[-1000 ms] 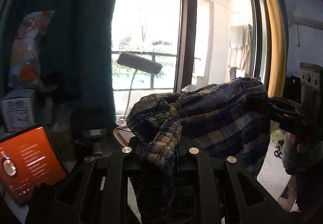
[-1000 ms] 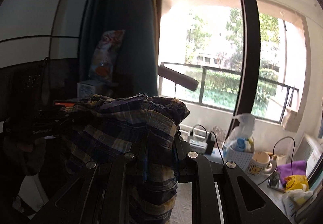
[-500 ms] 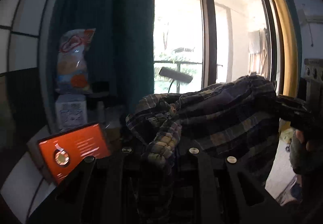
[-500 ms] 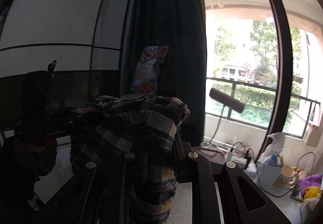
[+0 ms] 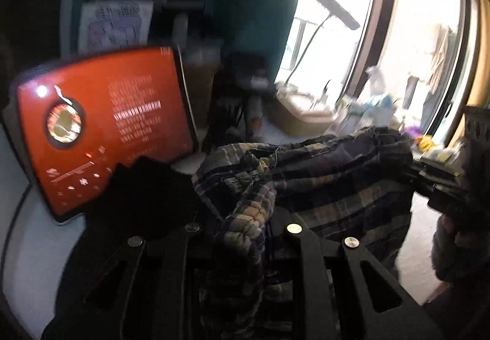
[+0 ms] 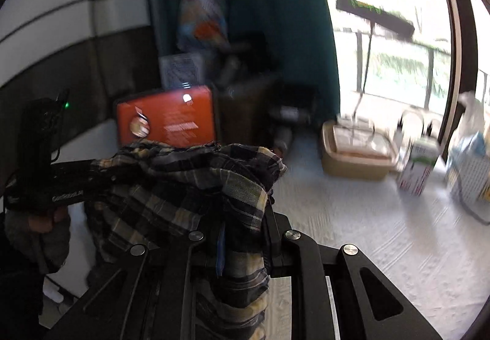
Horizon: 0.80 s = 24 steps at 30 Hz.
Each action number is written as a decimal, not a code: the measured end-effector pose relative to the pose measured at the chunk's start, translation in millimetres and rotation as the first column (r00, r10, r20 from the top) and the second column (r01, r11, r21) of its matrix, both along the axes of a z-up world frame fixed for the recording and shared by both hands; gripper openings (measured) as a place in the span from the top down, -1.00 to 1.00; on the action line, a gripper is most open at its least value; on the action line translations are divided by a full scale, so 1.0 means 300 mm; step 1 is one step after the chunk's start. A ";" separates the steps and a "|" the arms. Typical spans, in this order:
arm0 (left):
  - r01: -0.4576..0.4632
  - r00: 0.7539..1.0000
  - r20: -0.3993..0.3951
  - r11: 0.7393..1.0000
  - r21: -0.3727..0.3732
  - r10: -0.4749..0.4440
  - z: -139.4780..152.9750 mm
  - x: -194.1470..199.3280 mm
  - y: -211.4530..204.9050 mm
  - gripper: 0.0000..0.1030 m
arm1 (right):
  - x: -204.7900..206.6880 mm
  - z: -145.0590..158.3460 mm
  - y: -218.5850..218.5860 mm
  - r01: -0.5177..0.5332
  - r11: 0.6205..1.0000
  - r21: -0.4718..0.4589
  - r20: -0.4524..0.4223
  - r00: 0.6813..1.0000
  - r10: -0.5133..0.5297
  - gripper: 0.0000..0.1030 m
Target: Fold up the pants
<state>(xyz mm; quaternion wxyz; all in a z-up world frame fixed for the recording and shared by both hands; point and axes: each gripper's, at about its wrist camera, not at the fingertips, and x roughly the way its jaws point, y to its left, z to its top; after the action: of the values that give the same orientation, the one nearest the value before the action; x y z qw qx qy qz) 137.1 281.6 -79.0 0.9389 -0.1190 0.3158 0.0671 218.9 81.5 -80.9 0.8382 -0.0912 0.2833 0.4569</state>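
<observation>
My left gripper (image 5: 245,226) and right gripper (image 6: 242,236) are both clamped on the pants (image 5: 330,184). I should lower them evenly, keeping the cloth stretched flat onto the table (image 6: 382,233).

Both grippers clamped on cloth: left gripper (image 5: 242,217) & right gripper (image 6: 242,211) (angled downward).
</observation>
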 end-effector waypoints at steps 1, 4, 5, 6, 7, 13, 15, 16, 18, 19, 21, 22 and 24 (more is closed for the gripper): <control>0.002 1.000 -0.019 1.000 0.006 -0.001 -0.025 0.028 0.005 0.62 | 0.030 -0.024 0.018 0.009 1.000 -0.009 -0.012 1.000 -0.009 0.64; 0.010 0.998 -0.062 1.000 0.001 -0.010 -0.082 0.101 0.026 0.62 | 0.084 -0.073 0.051 0.025 0.999 -0.031 -0.022 0.999 -0.026 0.64; 0.014 0.997 -0.071 1.000 -0.004 -0.014 -0.092 0.119 0.031 0.62 | 0.106 -0.089 0.062 0.033 0.999 -0.037 -0.031 0.999 -0.034 0.64; 0.018 0.997 -0.079 1.000 -0.008 -0.018 -0.103 0.138 0.037 0.62 | 0.131 -0.105 0.072 0.041 0.998 -0.042 -0.038 0.998 -0.043 0.64; 0.022 0.996 -0.082 1.000 -0.009 -0.023 -0.112 0.152 0.042 0.62 | 0.159 -0.122 0.079 0.054 0.997 -0.046 -0.051 0.997 -0.056 0.64; 0.055 0.995 -0.082 0.998 0.009 -0.054 -0.103 0.245 0.052 0.62 | 0.266 -0.145 0.087 0.116 0.992 -0.054 -0.065 0.991 -0.119 0.64; 0.063 0.993 -0.100 0.998 0.011 -0.062 -0.121 0.280 0.060 0.62 | 0.294 -0.160 0.093 0.132 0.989 -0.063 -0.067 0.988 -0.136 0.64; 0.065 0.991 -0.122 0.998 0.016 -0.063 -0.138 0.297 0.065 0.61 | 0.305 -0.172 0.098 0.133 0.989 -0.070 -0.075 0.988 -0.138 0.64; 0.059 0.986 -0.158 0.998 0.032 -0.054 -0.166 0.311 0.072 0.58 | 0.319 -0.210 0.116 0.117 0.988 -0.106 -0.096 0.987 -0.127 0.64; 0.054 0.986 -0.160 0.998 0.027 -0.049 -0.165 0.312 0.079 0.50 | 0.324 -0.227 0.122 0.115 0.986 -0.119 -0.101 0.987 -0.127 0.64; 0.043 0.986 -0.162 0.999 0.018 -0.039 -0.163 0.303 0.092 0.40 | 0.333 -0.257 0.135 0.105 0.983 -0.147 -0.110 0.986 -0.122 0.57; 0.032 0.985 -0.168 0.999 0.019 -0.028 -0.164 0.300 0.099 0.25 | 0.338 -0.267 0.139 0.110 0.981 -0.162 -0.109 0.986 -0.129 0.37; -0.004 0.986 -0.169 1.000 0.024 0.008 -0.162 0.288 0.117 0.02 | 0.347 -0.275 0.127 0.136 0.976 -0.172 -0.097 0.983 -0.154 -0.04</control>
<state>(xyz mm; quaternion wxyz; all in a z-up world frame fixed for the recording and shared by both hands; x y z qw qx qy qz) 223.4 316.6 -127.6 0.9099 -0.1028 0.3932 0.0836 323.2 119.6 -163.4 0.8421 -0.1139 0.3716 0.3738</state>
